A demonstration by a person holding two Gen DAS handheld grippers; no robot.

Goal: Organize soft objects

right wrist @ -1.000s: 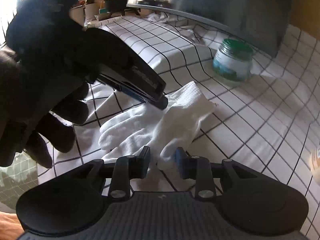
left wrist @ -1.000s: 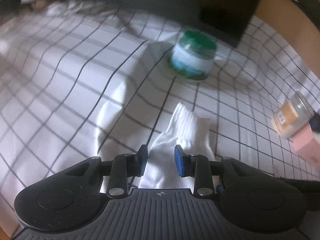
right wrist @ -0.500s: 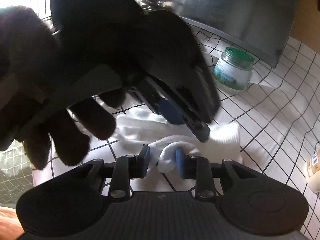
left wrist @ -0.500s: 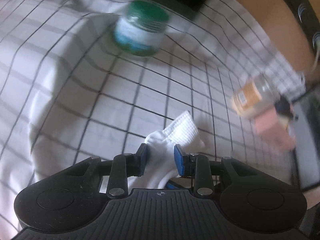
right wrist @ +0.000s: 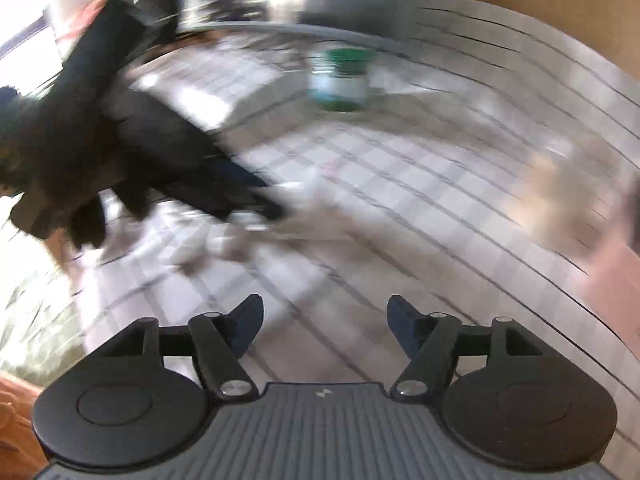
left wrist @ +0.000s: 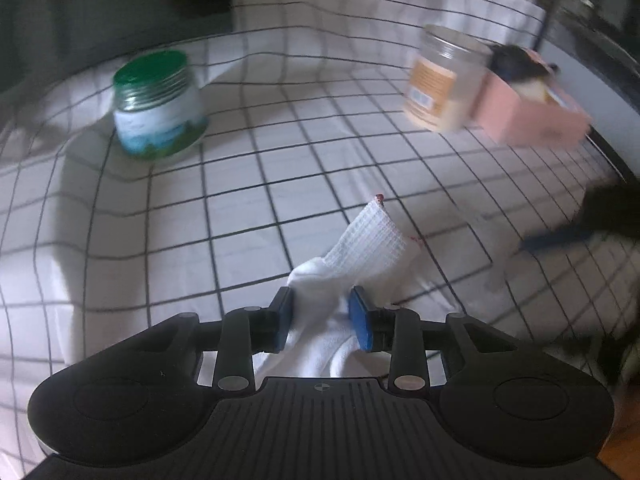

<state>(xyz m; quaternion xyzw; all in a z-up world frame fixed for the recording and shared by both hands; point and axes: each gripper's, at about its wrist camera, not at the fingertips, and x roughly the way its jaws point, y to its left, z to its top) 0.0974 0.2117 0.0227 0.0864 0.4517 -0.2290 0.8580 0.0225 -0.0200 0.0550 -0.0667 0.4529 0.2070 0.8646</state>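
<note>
Mid-fold on the white glove point(left wrist: 320, 316): clamped at its bunched middle by left gripper point(left wrist: 322, 314), ribbed cuff sticking up, in front of the green-lidded jar point(left wrist: 158, 106). Right gripper point(right wrist: 322, 322) just sprung apart, empty. Next, probably: laying the bundle flat, then release.

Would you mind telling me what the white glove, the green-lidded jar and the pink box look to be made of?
White glove: knitted fabric, probably cotton, matte; a ribbed weave shows at the cuff and it bunches softly in the left gripper.
Green-lidded jar: clear body, glass or plastic, undecidable through blur; the ridged lid looks glossy.
Pink box: likely matte cardboard, with flat faces and sharp edges.
</note>
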